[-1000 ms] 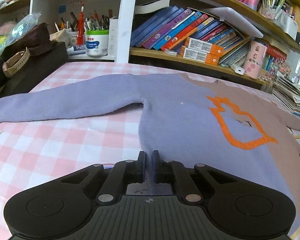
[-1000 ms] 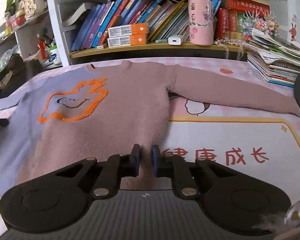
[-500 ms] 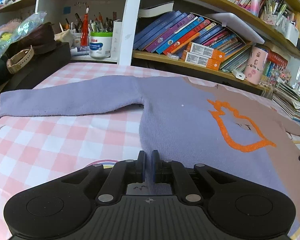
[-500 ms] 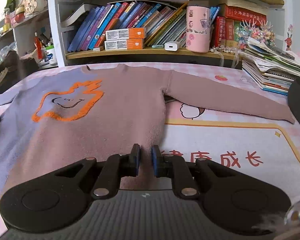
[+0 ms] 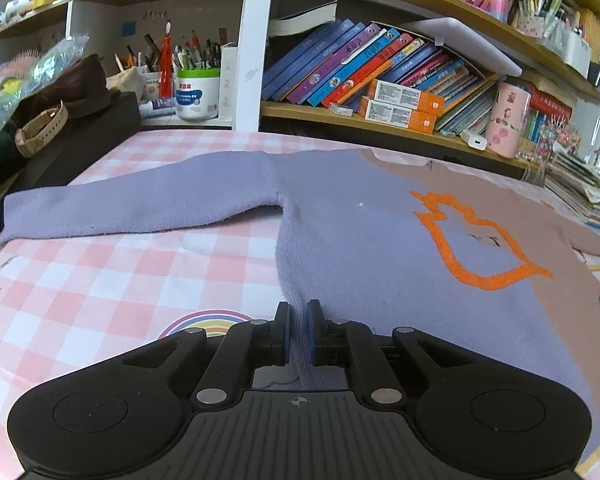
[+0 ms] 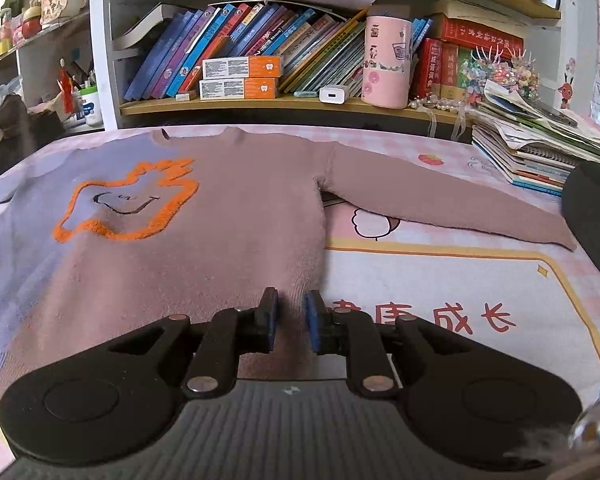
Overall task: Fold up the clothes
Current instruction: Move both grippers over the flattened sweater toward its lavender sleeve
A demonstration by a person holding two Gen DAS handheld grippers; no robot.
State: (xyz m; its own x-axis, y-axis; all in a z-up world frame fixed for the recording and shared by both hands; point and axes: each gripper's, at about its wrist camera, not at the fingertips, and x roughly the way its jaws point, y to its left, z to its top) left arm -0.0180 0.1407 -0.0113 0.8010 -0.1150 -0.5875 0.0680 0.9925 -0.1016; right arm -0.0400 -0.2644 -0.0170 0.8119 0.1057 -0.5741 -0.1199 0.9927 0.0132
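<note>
A knit sweater [image 5: 360, 240], purple on one half and brown on the other with an orange outlined figure, lies flat, front up, sleeves spread, on the table. My left gripper [image 5: 298, 320] is at the hem's purple corner. Its jaws are opening, but a ridge of purple knit still fills the narrow gap between the pads. My right gripper [image 6: 291, 312] is at the brown corner of the sweater [image 6: 240, 220]. Its jaws are opening too, and the brown hem lies slack in the wider gap, clear of the fingertips [image 6: 269, 308].
A pink checked cloth [image 5: 100, 288] and a printed mat [image 6: 440, 280] cover the table. A bookshelf [image 5: 380, 120] runs along the back with a pink cup [image 6: 386, 64]. A black box [image 5: 72, 148] stands at the left edge, stacked notebooks [image 6: 540, 148] at the right.
Both pairs of jaws have parted slightly, the right more than the left. The sweater's hem has settled lower onto the table. Neither hand has shifted much.
</note>
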